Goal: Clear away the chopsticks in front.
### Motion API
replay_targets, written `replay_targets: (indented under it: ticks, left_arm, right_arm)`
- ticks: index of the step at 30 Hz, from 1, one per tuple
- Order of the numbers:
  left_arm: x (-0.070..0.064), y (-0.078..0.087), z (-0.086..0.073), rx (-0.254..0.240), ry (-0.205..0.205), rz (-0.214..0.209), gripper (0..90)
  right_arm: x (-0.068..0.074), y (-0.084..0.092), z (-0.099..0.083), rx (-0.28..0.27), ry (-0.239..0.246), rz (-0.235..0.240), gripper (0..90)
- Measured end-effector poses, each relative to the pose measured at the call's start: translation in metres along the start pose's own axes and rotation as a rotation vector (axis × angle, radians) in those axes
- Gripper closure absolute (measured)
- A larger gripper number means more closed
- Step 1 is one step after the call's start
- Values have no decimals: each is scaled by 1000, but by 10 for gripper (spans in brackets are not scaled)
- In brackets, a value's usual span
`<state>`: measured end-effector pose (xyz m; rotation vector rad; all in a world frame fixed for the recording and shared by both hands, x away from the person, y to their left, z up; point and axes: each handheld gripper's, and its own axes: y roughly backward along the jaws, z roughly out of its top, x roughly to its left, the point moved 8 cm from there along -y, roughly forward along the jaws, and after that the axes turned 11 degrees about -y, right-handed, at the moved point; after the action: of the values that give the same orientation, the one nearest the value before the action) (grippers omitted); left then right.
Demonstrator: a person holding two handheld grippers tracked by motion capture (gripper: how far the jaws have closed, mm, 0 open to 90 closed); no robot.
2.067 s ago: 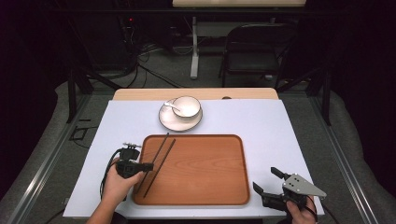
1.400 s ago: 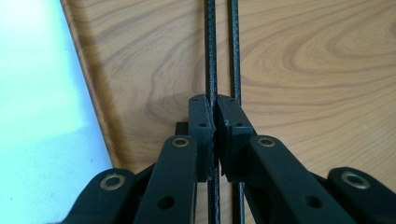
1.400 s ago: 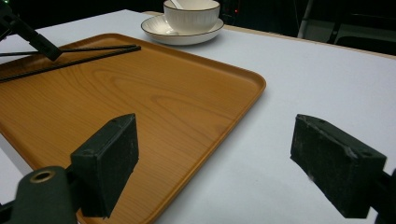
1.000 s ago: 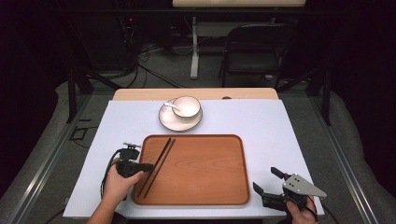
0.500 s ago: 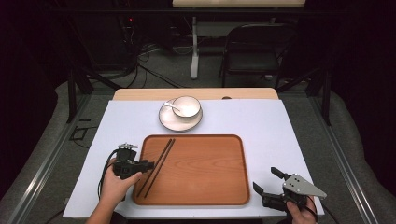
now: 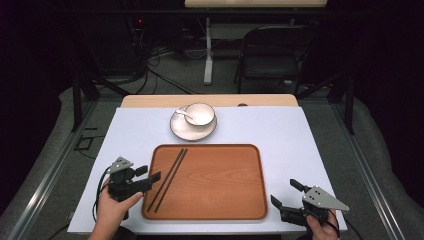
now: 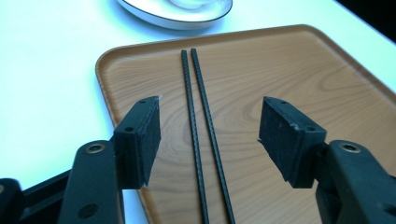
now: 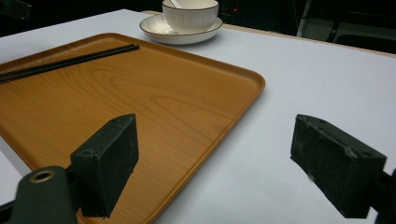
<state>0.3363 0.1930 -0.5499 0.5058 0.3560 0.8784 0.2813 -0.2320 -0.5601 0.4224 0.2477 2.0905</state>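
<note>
Chopsticks (image 7: 201,140) lie on tray (image 7: 299,70), between left gripper's (image 7: 208,135) spread jaws.

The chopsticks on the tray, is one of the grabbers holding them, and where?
No, nothing is held. The left gripper is open, with the chopsticks lying loose on the tray between its jaws. The right gripper is open and empty.
</note>
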Motion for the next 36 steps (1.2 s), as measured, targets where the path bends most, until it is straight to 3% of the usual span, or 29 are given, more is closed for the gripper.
replay_targets:
  ticks: [10,16,25,29,36]
  left_arm:
    - [11,12,-19,-77,24,31,318]
    - [15,13,-23,-106,13,52,300]
    - [20,5,-34,-36,5,93,298]
    - [21,3,-39,-14,31,78,299]
    - [21,2,-40,-4,33,73,298]
  right_arm:
    - [1,-1,0,2,3,0,147]
    - [0,-1,0,5,2,0,147]
    - [0,-1,0,6,0,2,147]
    - [1,-1,0,6,-2,2,147]
    - [0,-1,0,5,-2,-1,147]
